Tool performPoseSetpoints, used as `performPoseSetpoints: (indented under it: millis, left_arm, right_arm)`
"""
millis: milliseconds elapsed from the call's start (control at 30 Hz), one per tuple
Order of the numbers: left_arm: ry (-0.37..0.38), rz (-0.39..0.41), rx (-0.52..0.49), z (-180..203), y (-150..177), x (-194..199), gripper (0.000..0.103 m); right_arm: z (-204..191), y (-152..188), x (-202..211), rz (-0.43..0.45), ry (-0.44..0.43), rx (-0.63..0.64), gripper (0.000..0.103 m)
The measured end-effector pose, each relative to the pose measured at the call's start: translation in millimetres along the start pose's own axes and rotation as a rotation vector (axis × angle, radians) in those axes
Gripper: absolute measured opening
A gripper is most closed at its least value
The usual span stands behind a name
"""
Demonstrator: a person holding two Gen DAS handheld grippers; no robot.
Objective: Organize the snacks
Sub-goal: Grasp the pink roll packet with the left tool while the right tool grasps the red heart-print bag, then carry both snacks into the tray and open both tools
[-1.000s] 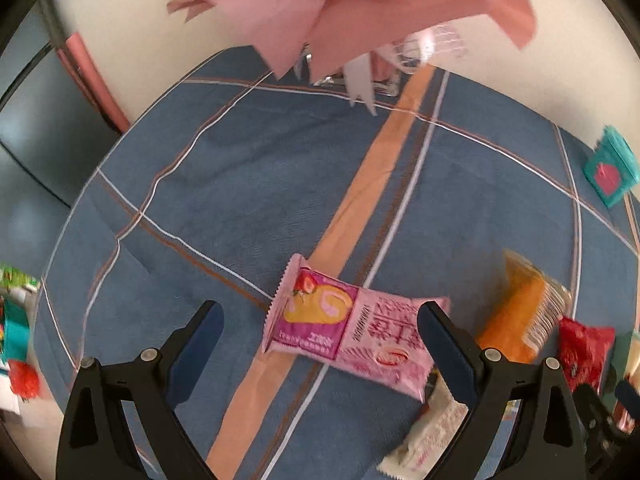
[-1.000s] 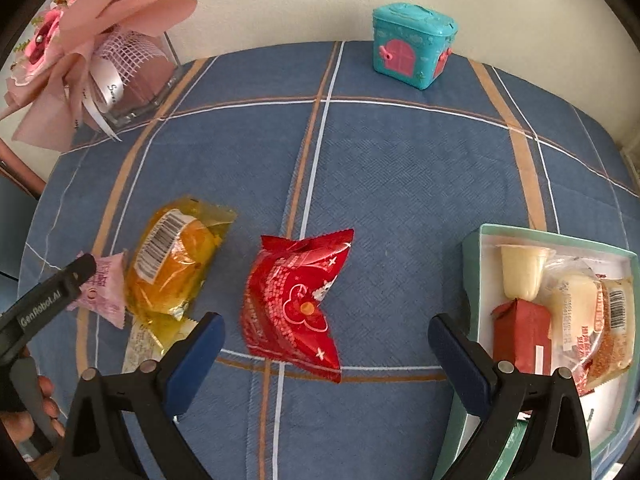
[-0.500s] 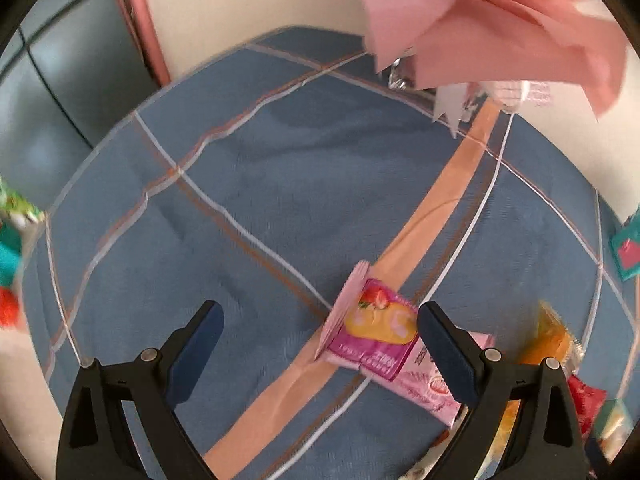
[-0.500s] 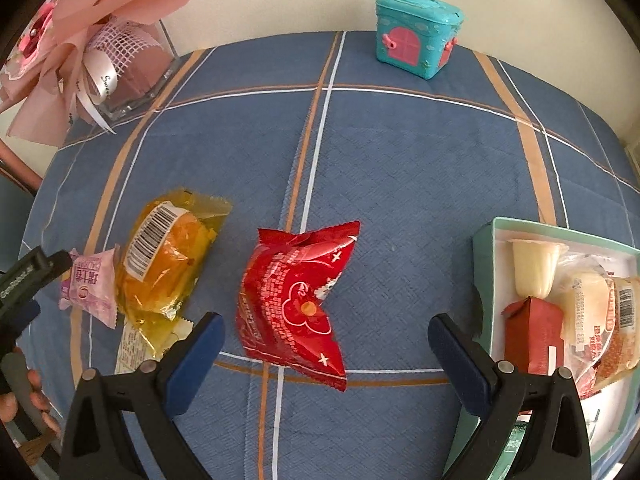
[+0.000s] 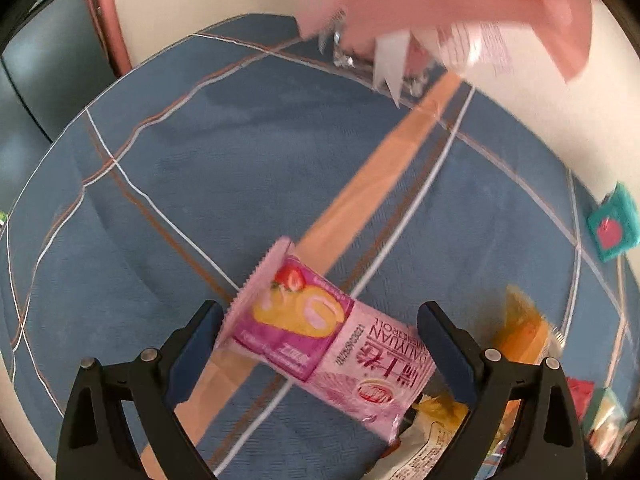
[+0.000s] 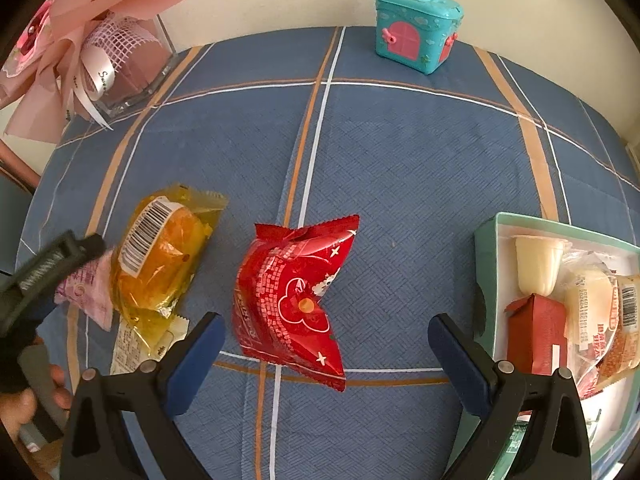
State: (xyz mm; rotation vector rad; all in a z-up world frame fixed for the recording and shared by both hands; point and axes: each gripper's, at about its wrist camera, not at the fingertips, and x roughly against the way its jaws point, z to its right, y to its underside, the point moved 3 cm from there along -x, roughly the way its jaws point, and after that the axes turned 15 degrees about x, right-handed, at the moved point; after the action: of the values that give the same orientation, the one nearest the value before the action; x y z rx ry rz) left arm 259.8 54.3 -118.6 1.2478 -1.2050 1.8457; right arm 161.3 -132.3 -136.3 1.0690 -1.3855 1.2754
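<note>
My left gripper [image 5: 320, 350] hangs low over the surface [image 5: 260, 176], its fingers [image 5: 198, 344] spread wide with the pink strawberry roll packet [image 5: 328, 348] lying between them. The packet rests flat on the blue plaid cloth, across the broad orange stripe, its crimped end pointing away from me and to the left. Neither finger appears to press it; whether the left one touches the crimped edge I cannot tell, as the view is blurred. Just to its right lies the yellow cake packet [image 5: 520, 336], and a pale wrapper [image 5: 428, 440] pokes out from under the pink packet's near end. A pink paper bouquet [image 5: 460, 4] fills the top of this view.

My right gripper [image 6: 326, 350] also has its fingers [image 6: 460, 360] wide apart, holding nothing. The red snack bag [image 6: 294, 300] lies on the surface between and a little beyond them, puffed, with its sealed top end pointing away. To its left the yellow cake packet [image 6: 160, 260] rests barcode up, and beside that the pink packet [image 6: 86, 292] shows under the tip of my left gripper [image 6: 52, 264], with my hand [image 6: 24, 400] at the view's lower left edge. On the right sits the teal tray [image 6: 486, 264], already holding a pale jelly cup [image 6: 538, 264], a small red box [image 6: 536, 332] and wrapped pastries [image 6: 600, 312]. A teal toy house [image 6: 416, 28] stands at the far edge of the surface, well apart from the snacks.
</note>
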Motion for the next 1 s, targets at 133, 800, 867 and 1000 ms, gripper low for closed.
performPoseSetpoints:
  millis: [133,800,867,1000]
  left_arm:
    - [-0.02,0.007,-0.009,3,0,-3,0.097]
    - [-0.062,-0.084,-0.049,-19,2,-4,0.075]
    - [-0.05,-0.081,-0.063,-13,3,-1,0.061]
    - [-0.027,-0.081,-0.071,-9,2,3,0.041]
  right_arm:
    - [-1,1,-2,-0.004,-0.004,-0.004,0.103]
    - [4,3,3,0.08,-0.055,-0.034,0.065]
    - [4,3,4,0.093,-0.076,-0.036,0.056]
    - [1,2,7,0.107,-0.106,-0.049,0.041]
